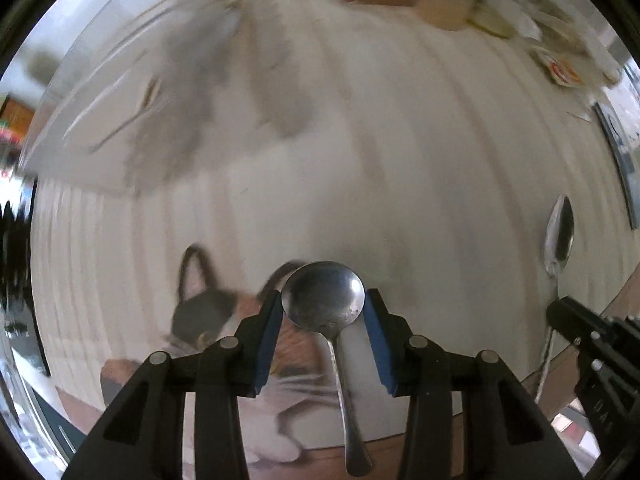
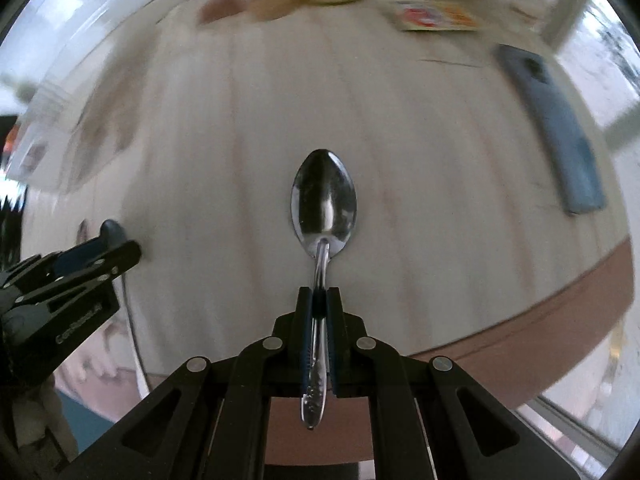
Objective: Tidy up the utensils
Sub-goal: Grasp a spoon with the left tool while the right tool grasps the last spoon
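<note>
Two spoons, and the table behind them is mostly motion blur. Your left gripper (image 1: 323, 312) is clamped across the bowl of the round spoon (image 1: 323, 300), handle hanging back between the fingers. Your right gripper (image 2: 319, 304) is pinched tight on the oval spoon (image 2: 324, 200) handle, bowl poking out ahead.
</note>
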